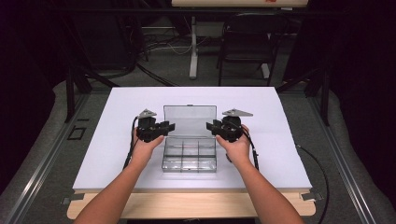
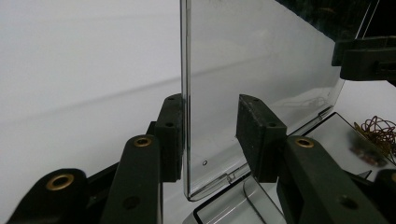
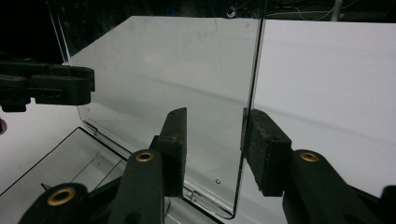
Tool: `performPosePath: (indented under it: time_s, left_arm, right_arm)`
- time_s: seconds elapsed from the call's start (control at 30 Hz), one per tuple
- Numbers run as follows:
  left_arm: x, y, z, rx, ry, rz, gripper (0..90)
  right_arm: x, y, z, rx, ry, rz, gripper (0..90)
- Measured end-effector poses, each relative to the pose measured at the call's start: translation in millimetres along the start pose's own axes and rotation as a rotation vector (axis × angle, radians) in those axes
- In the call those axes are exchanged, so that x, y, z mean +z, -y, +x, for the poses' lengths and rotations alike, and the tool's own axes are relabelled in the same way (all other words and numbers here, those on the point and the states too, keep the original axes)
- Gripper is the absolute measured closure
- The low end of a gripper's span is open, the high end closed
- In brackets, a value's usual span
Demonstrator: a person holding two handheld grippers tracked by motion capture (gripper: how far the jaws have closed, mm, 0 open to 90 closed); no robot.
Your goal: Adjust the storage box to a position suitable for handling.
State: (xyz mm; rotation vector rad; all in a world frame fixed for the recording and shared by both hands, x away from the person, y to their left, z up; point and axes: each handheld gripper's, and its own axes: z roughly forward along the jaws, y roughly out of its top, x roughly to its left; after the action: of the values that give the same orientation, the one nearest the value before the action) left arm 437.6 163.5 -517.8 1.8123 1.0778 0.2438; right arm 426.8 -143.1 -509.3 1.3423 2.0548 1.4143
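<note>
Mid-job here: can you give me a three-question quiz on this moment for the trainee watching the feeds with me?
1. True or false: the lid of the clear compartment box stands raised, not folded shut.
2. Which lid edge sits between the jaws of the left hand-held gripper: A) its top edge, B) a side edge, C) the hinge edge?
3. In the right gripper view, does the lid's edge lie nearer the left or the right jaw of the right hand-held gripper?

Key
1. True: it stands upright behind the open compartments.
2. B.
3. The right jaw; a wide gap shows to the left one.
</note>
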Motion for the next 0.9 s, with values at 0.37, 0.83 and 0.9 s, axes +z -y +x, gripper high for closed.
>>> performPosePath:
  time_s: [0.37, 0.83, 0.9]
  left_arm:
    - [5.1, 0.6, 1.3, -0.012, -0.008, 0.005, 61.7]
    - [10.7, 1.5, 8.5, -0.056, 0.018, 0.006, 61.0]
    - [11.9, 1.9, 8.9, -0.075, 0.023, 0.002, 60.7]
  right_arm:
    - [4.6, 0.7, -2.3, 0.019, 0.008, 0.003, 62.5]
    - [12.8, 0.4, -8.3, 0.072, -0.006, 0.016, 62.4]
    - [13.8, -0.5, -9.7, 0.087, -0.012, 0.023, 61.8]
